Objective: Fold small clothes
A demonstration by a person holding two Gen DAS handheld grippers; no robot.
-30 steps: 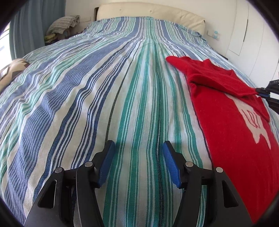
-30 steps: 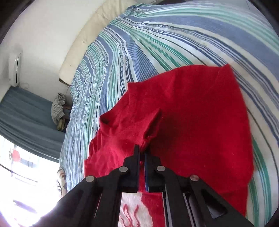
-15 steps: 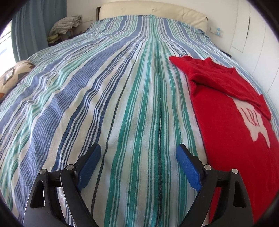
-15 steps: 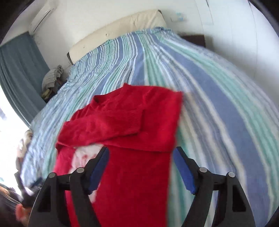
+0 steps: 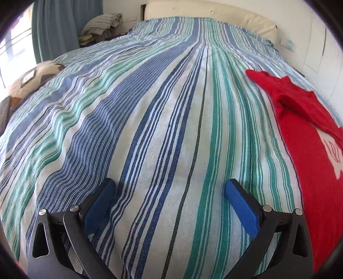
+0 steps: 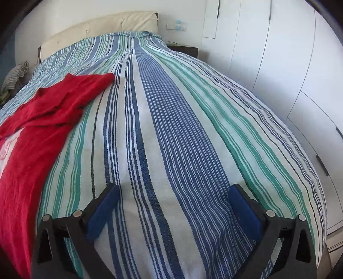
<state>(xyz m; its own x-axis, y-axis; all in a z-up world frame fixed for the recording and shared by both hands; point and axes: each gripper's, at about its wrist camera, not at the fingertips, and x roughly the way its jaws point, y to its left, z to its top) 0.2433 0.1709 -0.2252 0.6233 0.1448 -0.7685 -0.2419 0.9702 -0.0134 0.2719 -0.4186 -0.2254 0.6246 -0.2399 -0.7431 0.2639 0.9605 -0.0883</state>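
Note:
A small red sweater point(image 5: 308, 137) with a white motif lies flat on the striped bedspread point(image 5: 163, 120), a sleeve folded across its chest. In the left wrist view it lies along the right edge. In the right wrist view the red sweater point(image 6: 36, 133) fills the left edge. My left gripper point(image 5: 170, 186) hovers over bare bedspread left of the sweater, jaws still opening, nothing between them. My right gripper point(image 6: 174, 191) hangs over bare bedspread point(image 6: 171, 128) right of the sweater, jaws still opening and empty.
A cream headboard point(image 5: 210, 12) closes the far end of the bed. Folded linen point(image 5: 100, 23) sits by a blue curtain point(image 5: 55, 28) at the far left, and a patterned cushion point(image 5: 32, 77) lies on the left. White wardrobe doors point(image 6: 278, 53) line the right side.
My right gripper let go of the folded sleeve, opened wide and swung right, off the sweater onto bare bedspread. My left gripper opened wider and drifted a little left.

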